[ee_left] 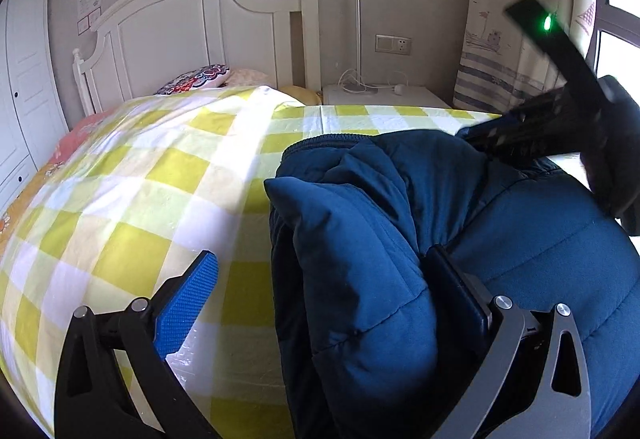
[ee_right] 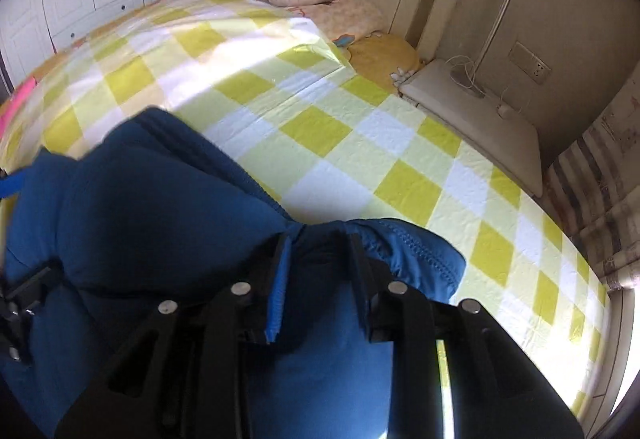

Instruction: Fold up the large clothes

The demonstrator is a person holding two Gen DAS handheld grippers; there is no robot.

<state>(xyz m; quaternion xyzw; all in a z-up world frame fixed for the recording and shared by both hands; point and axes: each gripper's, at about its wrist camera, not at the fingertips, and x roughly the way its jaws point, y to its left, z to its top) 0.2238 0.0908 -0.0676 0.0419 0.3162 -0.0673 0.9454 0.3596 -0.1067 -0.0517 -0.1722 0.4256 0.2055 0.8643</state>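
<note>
Checked bedspread (ee_left: 132,199) fills both frames, jacket (ee_left: 520,239) lower right in left view — puffy, soft, light, best gripped at seams — left gripper (ee_left: 320,263) wide, right gripper (ee_right: 318,251) pinching its edge.

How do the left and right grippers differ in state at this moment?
The left gripper is spread wide, a thick fold of the blue jacket between its fingers; the right gripper is pinched narrow on a jacket edge. Both work the same jacket on the checked bedspread.
</note>
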